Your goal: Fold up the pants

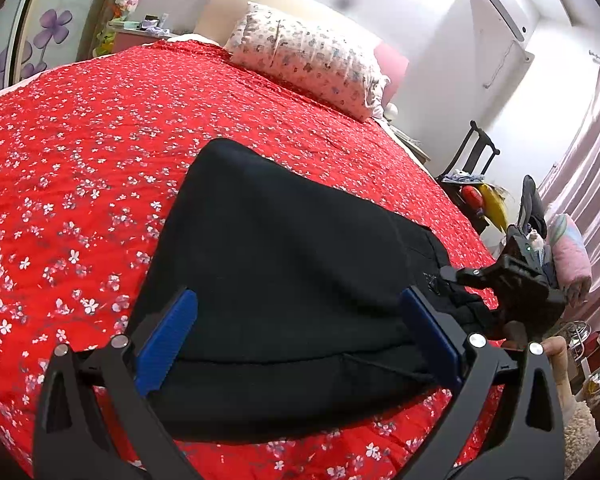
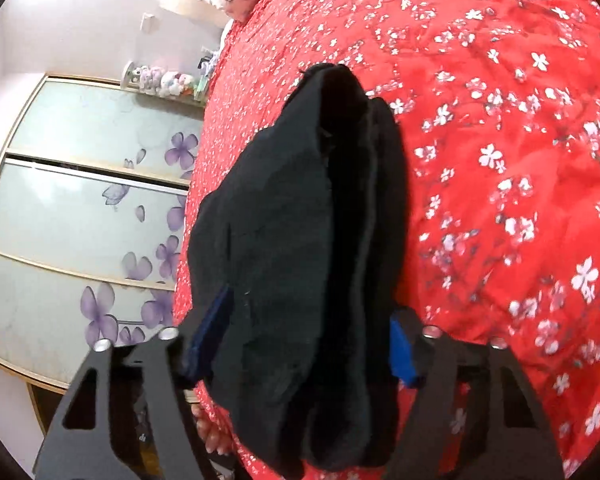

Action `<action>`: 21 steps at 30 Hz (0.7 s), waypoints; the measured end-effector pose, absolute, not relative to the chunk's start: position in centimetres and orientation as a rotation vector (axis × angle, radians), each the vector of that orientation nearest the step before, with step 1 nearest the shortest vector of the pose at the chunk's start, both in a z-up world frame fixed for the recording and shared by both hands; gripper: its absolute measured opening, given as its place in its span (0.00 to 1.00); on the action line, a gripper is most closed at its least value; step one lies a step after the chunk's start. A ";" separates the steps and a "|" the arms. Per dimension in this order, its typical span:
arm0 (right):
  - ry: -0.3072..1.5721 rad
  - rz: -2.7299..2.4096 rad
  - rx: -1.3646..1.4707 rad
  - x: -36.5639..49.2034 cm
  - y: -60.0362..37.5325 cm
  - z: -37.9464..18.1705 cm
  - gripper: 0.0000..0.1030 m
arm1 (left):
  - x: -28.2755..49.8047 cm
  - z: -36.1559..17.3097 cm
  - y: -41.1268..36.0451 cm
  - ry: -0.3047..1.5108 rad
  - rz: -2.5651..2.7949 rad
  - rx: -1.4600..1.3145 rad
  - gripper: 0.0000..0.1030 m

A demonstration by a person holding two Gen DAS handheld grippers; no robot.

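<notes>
On the red floral bedspread (image 1: 80, 168), black pants (image 1: 284, 248) show no readable label.

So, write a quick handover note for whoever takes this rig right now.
Left gripper: jaws open, straddling the near edge of the black pants, not pinching.
Right gripper: jaws around the bunched end of the pants; whether they grip is unclear.
The pants lie folded into a compact stack on the red bedspread.
Left: confirm the right grip, finish the last fold, release.

Folded black pants (image 2: 300, 248) bunched between the right gripper's (image 2: 300, 344) blue-padded jaws, above a red floral bedspread (image 2: 500, 160).
</notes>
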State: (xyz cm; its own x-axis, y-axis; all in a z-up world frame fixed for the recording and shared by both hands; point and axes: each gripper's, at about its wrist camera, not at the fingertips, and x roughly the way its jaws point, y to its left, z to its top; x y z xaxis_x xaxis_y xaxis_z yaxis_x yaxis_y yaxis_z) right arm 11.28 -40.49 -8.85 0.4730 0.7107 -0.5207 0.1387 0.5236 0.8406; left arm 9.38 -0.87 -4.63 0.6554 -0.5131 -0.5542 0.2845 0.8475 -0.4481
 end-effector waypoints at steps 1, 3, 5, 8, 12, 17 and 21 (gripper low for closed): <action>1.038 0.432 1.001 11.2 -40.7 -9.1 0.62 | 9.4 -4.6 -0.9 0.726 -0.463 -0.339 0.98; 1.030 0.433 1.033 11.1 -41.1 -9.3 0.59 | 9.4 -4.6 -0.8 0.726 -0.464 -0.340 0.98; 1.022 0.421 1.036 10.9 -41.4 -9.4 0.50 | 9.4 -4.6 -0.9 0.726 -0.465 -0.341 0.98; 0.994 0.407 0.938 10.5 -40.8 -8.2 0.40 | 9.3 -4.6 -0.9 0.724 -0.465 -0.347 0.98; 0.931 0.390 0.736 10.0 -38.6 -5.1 0.38 | 9.1 -3.8 -0.3 0.692 -0.494 -0.392 0.98; 0.860 0.385 0.504 9.4 -36.1 -2.4 0.38 | 9.5 -2.1 1.6 0.623 -0.486 -0.457 0.98; 0.895 0.369 0.564 10.0 -37.1 -3.6 0.38 | 12.3 -0.6 4.3 0.638 -0.403 -0.523 0.98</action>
State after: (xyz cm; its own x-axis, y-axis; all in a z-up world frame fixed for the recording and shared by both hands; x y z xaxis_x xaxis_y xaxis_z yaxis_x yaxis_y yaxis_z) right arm 9.96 -37.09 -3.63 0.5786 0.5234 -0.6255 -0.0689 0.7956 0.6019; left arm 12.27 4.27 -0.62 0.7347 -0.5040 -0.4541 0.1928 0.7969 -0.5726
